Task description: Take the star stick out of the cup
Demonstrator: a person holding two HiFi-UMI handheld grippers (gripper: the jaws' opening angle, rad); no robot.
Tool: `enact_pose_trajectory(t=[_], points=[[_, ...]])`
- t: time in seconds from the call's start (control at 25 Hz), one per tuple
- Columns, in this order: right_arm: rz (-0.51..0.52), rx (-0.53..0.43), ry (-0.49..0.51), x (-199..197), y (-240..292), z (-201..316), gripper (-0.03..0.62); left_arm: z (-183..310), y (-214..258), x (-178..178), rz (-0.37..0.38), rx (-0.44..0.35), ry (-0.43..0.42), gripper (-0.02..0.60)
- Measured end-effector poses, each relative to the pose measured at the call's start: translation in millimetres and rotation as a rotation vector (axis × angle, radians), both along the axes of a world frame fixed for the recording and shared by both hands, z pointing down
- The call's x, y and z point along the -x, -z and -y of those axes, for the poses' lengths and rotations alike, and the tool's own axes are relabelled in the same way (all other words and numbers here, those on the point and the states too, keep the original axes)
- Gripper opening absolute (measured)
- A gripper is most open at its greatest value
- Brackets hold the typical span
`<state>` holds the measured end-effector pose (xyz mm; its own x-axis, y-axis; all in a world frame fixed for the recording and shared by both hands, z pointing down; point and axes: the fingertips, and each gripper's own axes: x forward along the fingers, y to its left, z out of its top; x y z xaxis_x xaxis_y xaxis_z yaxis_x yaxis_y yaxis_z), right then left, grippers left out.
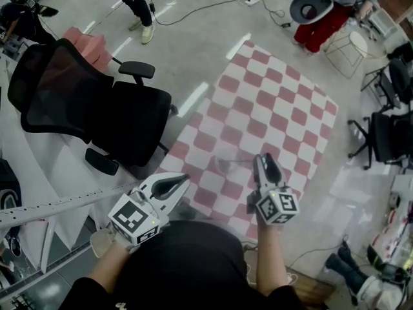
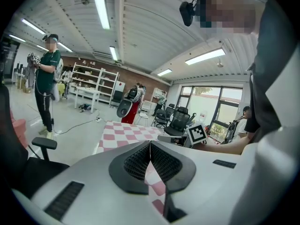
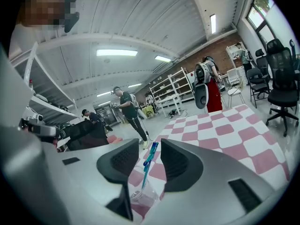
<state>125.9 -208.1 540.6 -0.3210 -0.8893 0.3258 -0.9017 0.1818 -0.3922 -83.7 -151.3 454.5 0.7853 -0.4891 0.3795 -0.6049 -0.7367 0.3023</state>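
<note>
1. Star stick (image 3: pixel 146 170), slim and blue, stands leaning in the clear cup (image 3: pixel 143 196) on the red-and-white checked surface (image 1: pixel 271 108). Its upper end rises between the right gripper's jaws.
2. The right gripper (image 3: pixel 150 146) has its jaws wide apart on either side of the stick, and neither pad touches it.
3. The left gripper (image 2: pixel 150 146) has its jaws closed tip to tip on nothing, and it is held back from the cup.
4. The stick looks light, thin, stiff and smooth, so it may pivot or slip in a loose pinch.
5. The cup looks light too and could tip or lift along with the stick.
6. The best hold is probably square on the upper shaft, above the rim, drawing out along the stick's lean.
</note>
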Motion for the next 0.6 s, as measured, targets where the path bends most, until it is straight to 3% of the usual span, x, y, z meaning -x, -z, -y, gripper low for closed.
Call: enact_pose_trajectory(t=[0.32, 0.6], points=[[-0.037, 0.005, 0.0, 5.5, -8.1, 4.6, 0.049, -3.2, -2.1, 6.6, 0.019, -0.007, 0.022, 0.041], [-0.092, -0.041, 0.06, 20.6, 3.9, 3.9, 0.038, -7.6, 0.8, 8.5, 0.021, -0.015, 0.032, 0.041]])
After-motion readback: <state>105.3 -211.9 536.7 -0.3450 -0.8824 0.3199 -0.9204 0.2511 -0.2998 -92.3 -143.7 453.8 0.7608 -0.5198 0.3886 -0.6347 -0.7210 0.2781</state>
